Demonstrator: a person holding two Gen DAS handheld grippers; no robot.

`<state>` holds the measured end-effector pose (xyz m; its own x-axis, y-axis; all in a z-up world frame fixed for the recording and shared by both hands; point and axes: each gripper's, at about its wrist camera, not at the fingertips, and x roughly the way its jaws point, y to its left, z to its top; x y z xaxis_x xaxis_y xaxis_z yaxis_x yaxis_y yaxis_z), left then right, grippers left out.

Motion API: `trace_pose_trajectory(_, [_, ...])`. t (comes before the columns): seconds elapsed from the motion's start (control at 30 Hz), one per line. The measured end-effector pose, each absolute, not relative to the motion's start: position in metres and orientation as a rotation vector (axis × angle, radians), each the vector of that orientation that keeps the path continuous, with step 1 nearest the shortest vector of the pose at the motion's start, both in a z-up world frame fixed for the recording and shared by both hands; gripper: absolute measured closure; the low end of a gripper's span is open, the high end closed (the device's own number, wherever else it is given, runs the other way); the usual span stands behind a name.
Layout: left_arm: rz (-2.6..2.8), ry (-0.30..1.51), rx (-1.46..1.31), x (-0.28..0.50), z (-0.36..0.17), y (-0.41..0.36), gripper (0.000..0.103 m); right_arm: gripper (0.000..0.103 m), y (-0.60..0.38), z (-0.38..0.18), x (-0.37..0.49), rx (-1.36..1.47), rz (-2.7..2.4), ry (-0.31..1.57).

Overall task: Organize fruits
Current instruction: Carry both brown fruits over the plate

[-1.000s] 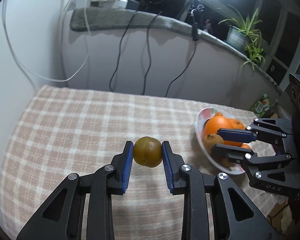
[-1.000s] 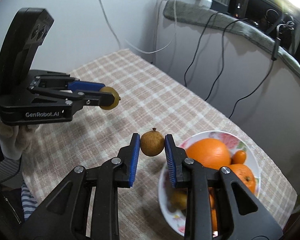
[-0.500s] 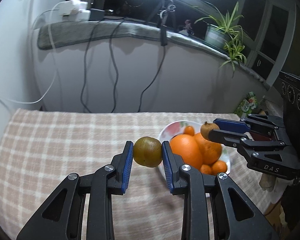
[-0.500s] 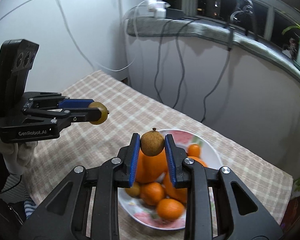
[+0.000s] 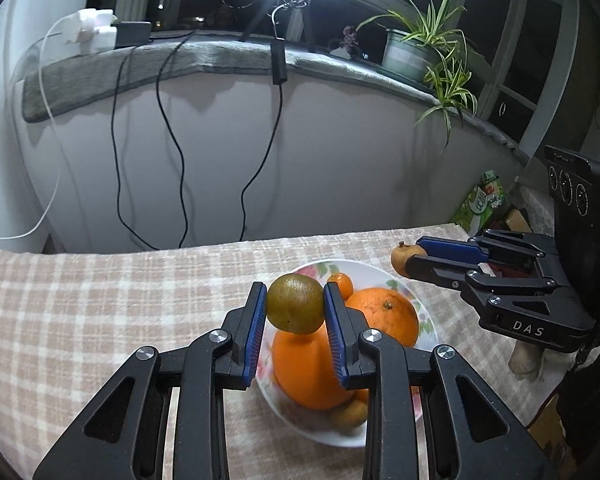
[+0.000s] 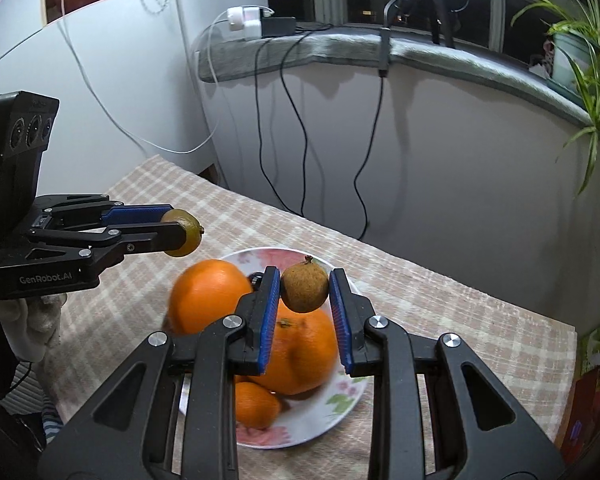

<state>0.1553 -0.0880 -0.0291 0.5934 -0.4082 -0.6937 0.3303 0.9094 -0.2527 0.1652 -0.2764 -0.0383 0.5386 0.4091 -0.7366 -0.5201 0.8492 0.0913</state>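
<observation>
My left gripper (image 5: 295, 304) is shut on a green-brown round fruit (image 5: 296, 303) and holds it above the floral bowl (image 5: 416, 292). My right gripper (image 6: 305, 289) is shut on a small brown fruit (image 6: 304, 288) and also holds it above the bowl (image 6: 342, 408). The bowl holds two large oranges (image 5: 384, 314) and several small orange fruits (image 6: 256, 404). The right gripper shows in the left wrist view (image 5: 410, 260) at the bowl's right. The left gripper shows in the right wrist view (image 6: 182, 232) at the bowl's left.
The bowl sits on a checked tablecloth (image 5: 80, 312). Behind the table a white wall carries hanging black cables (image 5: 172, 152) and a grey-covered ledge (image 5: 204, 60) with a potted plant (image 5: 424, 48). A green carton (image 5: 482, 204) stands off the table's far right.
Both grippers have moved in over the bowl with their fruits still held. The left came from the left side, the right from the near side.
</observation>
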Motion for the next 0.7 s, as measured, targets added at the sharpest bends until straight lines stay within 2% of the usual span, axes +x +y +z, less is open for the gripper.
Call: trace_pose_trajectory(0.7, [-0.460, 0.876, -0.052, 0.190, -0.043, -0.127, 0.076, 0.076, -0.294, -0.066, 0.192, -0.066, 0.588, 0.895])
